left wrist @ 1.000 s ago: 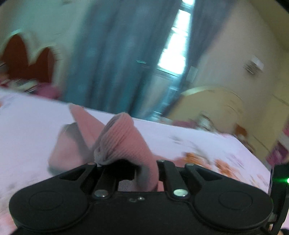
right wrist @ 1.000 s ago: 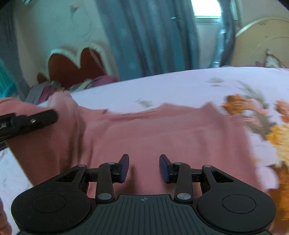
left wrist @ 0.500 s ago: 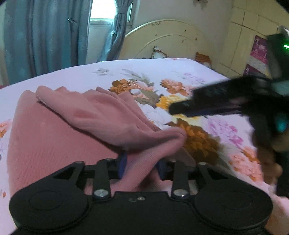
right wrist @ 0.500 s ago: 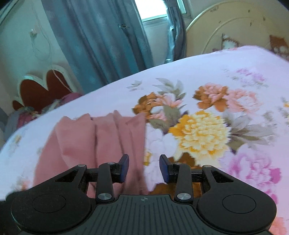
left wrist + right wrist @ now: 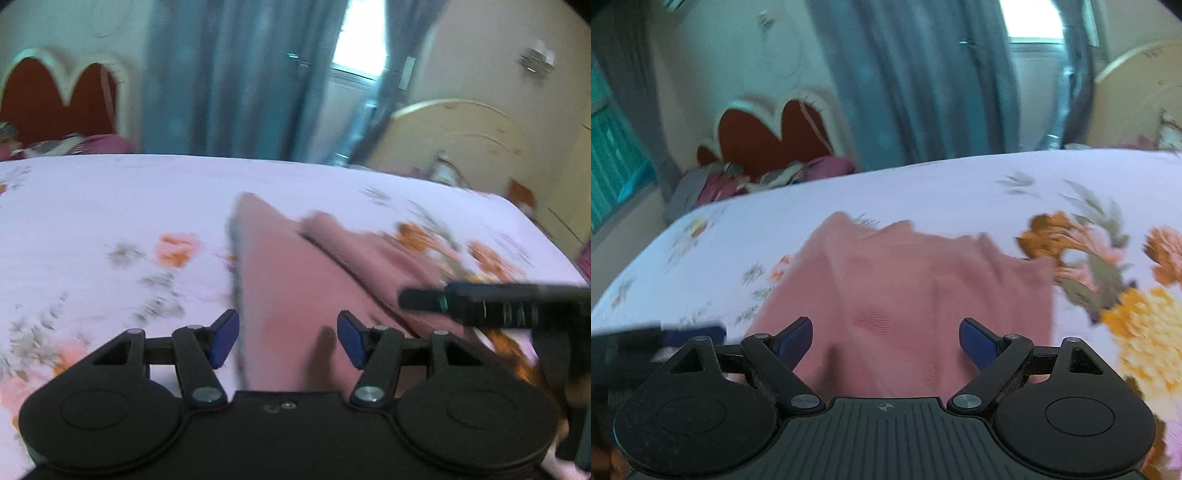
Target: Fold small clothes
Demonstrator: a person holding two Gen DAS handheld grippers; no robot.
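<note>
A small pink ribbed garment (image 5: pixel 295 295) lies on the flowered bedsheet (image 5: pixel 110 206), partly folded with a ridge across it. It also shows in the right wrist view (image 5: pixel 908 295). My left gripper (image 5: pixel 288 338) is open and empty above the garment's near edge. My right gripper (image 5: pixel 886 343) is wide open and empty over the garment's near part. The right gripper's finger (image 5: pixel 480 301) shows at the right of the left wrist view. The left gripper's tip (image 5: pixel 665 334) shows blurred at the left of the right wrist view.
The bed has a cream headboard (image 5: pixel 461 140) at the right. Blue curtains (image 5: pixel 229 81) and a window (image 5: pixel 358 40) are behind. A red heart-shaped chair back (image 5: pixel 768 136) with clothes piled on it (image 5: pixel 768 177) stands beyond the bed's far edge.
My left gripper has let go of the pink garment and opened. The garment now lies folded on the bed. My right gripper has opened wider and moved back over the garment.
</note>
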